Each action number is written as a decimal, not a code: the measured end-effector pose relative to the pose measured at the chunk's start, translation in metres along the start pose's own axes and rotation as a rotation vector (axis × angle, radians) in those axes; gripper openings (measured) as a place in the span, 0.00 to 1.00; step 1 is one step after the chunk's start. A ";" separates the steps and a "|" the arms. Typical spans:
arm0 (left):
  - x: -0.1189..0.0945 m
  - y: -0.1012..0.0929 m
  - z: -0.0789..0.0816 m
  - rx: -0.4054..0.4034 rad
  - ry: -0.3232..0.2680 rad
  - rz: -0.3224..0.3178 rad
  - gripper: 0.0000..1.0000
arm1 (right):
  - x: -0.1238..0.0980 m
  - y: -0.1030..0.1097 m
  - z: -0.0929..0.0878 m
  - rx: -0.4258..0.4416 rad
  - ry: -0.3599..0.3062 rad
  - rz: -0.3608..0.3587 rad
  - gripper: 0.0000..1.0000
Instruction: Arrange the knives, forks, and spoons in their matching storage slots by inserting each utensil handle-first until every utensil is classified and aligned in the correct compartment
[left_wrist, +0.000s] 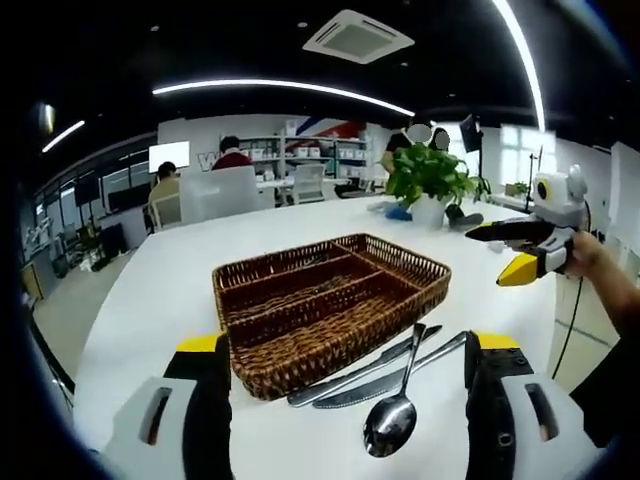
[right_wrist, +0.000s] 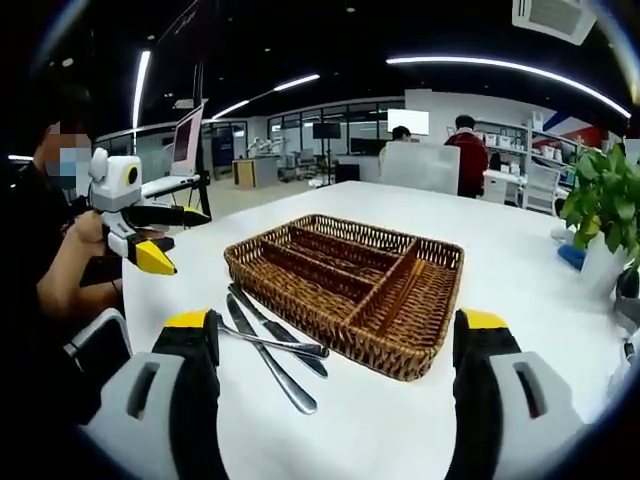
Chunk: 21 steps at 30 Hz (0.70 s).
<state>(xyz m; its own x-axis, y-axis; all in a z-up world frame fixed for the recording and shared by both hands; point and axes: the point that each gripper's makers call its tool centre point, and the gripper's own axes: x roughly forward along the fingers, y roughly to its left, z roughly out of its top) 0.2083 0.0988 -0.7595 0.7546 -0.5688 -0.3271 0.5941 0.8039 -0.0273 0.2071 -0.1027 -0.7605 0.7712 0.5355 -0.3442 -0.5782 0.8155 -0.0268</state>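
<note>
I am looking over a long white worktop in an open-plan office with a black ceiling, curved strip lights and a ceiling air-conditioning unit. People sit at desks in the background, shelving lines the far wall, and a white panel there carries lettering I cannot read. A potted green plant stands on the worktop beyond the basket.

The wicker cutlery basket sits mid-worktop, its compartments holding nothing. Just beside its near wall, in the left gripper view, lie a spoon and two knives, overlapping one another on the white surface. In the right gripper view the same utensils lie close to the basket, the knives crossed by the spoon's handle.

My left gripper has its jaws spread wide, pinching nothing, framing the basket's near end and the cutlery. My right gripper is likewise spread with nothing between its jaws; seen from the left gripper view it hangs above the worktop, well apart from the basket, yellow tips parted.
</note>
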 end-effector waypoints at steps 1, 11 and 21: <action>0.000 0.001 0.000 0.000 0.004 0.003 0.99 | 0.000 0.000 -0.001 -0.001 0.003 0.002 1.00; -0.001 0.001 -0.001 0.011 0.010 0.010 0.99 | 0.001 0.000 -0.001 0.000 0.003 0.004 1.00; -0.004 -0.004 -0.017 0.028 0.026 -0.006 0.99 | 0.007 0.001 -0.011 0.007 0.026 0.009 1.00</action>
<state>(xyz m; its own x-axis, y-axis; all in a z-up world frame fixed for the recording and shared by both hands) 0.1982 0.1005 -0.7737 0.7440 -0.5683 -0.3513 0.6062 0.7953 -0.0028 0.2084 -0.1008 -0.7735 0.7585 0.5372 -0.3688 -0.5835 0.8120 -0.0172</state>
